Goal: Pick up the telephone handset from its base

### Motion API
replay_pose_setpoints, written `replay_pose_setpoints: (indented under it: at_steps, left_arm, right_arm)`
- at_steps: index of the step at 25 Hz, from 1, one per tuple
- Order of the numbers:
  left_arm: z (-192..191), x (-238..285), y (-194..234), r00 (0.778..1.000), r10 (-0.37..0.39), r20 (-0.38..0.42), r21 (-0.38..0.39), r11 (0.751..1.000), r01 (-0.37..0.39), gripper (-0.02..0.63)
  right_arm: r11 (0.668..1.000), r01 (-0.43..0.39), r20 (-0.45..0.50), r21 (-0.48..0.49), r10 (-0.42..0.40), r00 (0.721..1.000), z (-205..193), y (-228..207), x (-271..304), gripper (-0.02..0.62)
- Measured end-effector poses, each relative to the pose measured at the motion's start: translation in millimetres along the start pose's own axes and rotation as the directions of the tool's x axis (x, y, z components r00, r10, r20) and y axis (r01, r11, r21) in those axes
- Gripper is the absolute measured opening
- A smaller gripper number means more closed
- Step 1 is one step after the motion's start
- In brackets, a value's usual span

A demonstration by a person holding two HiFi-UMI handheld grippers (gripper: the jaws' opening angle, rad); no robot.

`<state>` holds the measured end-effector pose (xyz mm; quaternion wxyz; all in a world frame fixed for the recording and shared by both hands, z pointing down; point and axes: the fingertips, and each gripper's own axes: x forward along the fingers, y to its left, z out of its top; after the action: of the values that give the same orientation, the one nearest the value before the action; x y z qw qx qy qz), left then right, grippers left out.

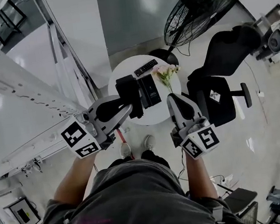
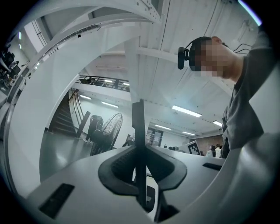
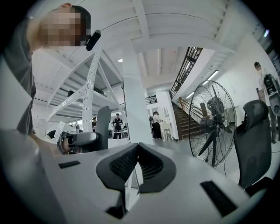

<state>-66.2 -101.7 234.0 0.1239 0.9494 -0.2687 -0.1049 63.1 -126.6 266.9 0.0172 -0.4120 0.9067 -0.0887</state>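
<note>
Telephone handset (image 1: 127,92) gripped in left tongs (image 1: 124,108), off its base (image 1: 149,90).
Edge-on in the grip only in left gripper view; base on surface (image 1: 125,71), between both tongs, only in head view. Right tongs (image 1: 173,101) closed, empty.

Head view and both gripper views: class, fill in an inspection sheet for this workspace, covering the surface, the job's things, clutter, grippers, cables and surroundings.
Surface: round white table standing on a glossy floor.
Job's things: black handset held off the telephone base, which sits on the table.
Clutter: a black remote-like bar and a flower bunch on the table.
Grippers: left gripper shut on the handset; right gripper shut, nothing between its jaws.
Cables: a thin cable on the floor beside the chair.
Surroundings: standing fan, black office chair, white staircase structure.
</note>
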Motion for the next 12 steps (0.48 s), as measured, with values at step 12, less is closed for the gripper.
replay_pose_setpoints:
  at_steps: [12]
  left_arm:
    - [10, 1, -12, 1.000, 0.014, 0.010, 0.057, 0.998, -0.014, 0.077]
  right_arm:
    - [0.999, -0.008, 0.018, -0.043, 0.009, 1.000, 18, 6, -19, 0.018]
